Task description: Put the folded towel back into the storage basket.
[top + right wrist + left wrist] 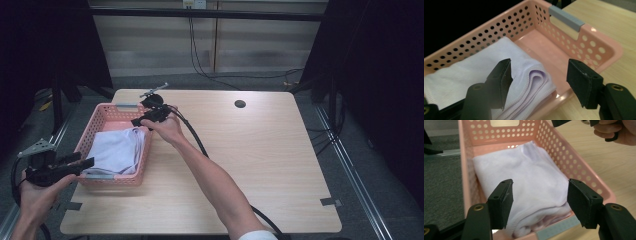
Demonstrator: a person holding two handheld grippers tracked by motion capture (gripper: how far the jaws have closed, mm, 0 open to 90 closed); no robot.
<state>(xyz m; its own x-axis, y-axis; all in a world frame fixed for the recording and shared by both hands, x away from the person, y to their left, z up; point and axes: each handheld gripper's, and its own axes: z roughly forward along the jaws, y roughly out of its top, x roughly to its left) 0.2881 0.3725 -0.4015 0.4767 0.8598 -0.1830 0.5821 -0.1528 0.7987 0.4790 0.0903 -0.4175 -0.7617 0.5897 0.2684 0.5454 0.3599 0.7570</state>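
A pink perforated basket [106, 114] stands on the left part of the wooden table, and a folded pale lilac cloth [117, 150] lies inside it. My left gripper [85, 161] hovers at the basket's near left corner, held by a hand. In the left gripper view its jaws [540, 183] stand open, with the cloth [529, 175] lying beyond them and untouched. My right gripper [141, 120] sits over the basket's far right rim. In the right gripper view its jaws [540, 62] are open above the cloth's folded edge [531, 80] and the bare basket floor [546, 50].
Grey strips mark the basket's handles [566, 17]. A black cable [195, 137] trails from the right gripper across the table along the forearm. A round hole [240, 104] sits at the table's far side. Grey tape [331, 202] marks the near right edge.
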